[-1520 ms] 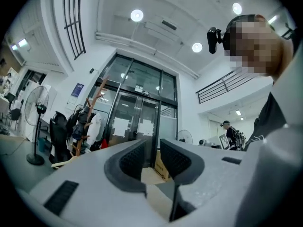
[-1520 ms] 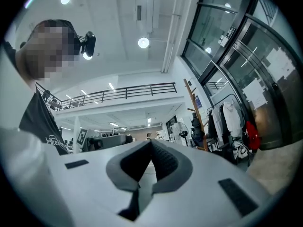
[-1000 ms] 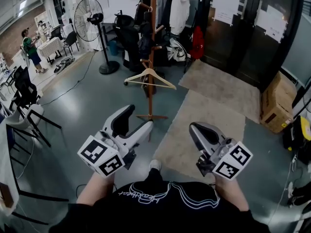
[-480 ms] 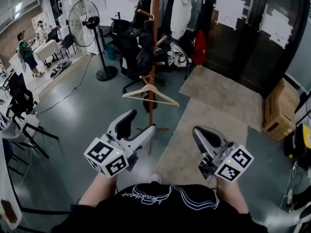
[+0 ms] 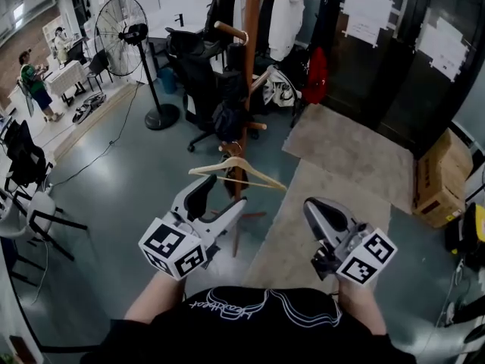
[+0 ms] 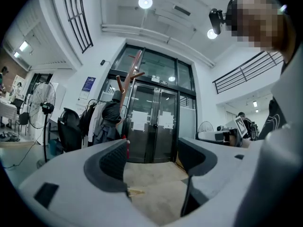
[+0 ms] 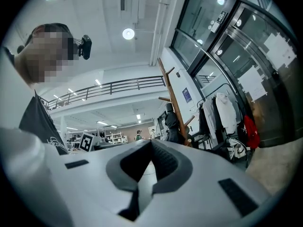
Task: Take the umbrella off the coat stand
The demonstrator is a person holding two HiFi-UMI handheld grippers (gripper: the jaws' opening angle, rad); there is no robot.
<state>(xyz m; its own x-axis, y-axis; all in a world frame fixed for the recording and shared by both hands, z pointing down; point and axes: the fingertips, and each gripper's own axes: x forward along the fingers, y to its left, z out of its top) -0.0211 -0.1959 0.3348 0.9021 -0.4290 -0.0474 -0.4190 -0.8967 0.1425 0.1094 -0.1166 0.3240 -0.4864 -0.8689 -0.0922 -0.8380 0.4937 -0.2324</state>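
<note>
The wooden coat stand (image 5: 248, 67) rises ahead of me, its base on the grey floor. A dark folded umbrella (image 5: 226, 118) hangs against the pole at mid height, and an empty wooden hanger (image 5: 237, 169) hangs below it. My left gripper (image 5: 220, 197) is open and empty, just short of the hanger. My right gripper (image 5: 324, 212) is shut on nothing, over the mat to the right of the stand. The left gripper view shows the open left gripper (image 6: 151, 150) with the stand (image 6: 128, 86) and umbrella (image 6: 112, 119) beyond. In the right gripper view, the right gripper (image 7: 150, 144) has its tips together, and the umbrella (image 7: 171, 122) is far off.
A pedestal fan (image 5: 125, 25) and a black office chair (image 5: 189, 59) stand behind and left of the stand. A clothes rack with a white garment (image 5: 286, 14), a red bag (image 5: 316, 74) and glass doors lie beyond. Two mats (image 5: 341, 142) and a cardboard box (image 5: 439, 180) are on the right, chairs (image 5: 30, 165) on the left.
Both grippers have travelled forward toward the coat stand, which now looms closer and larger in the head view. Neither has taken hold of anything.
</note>
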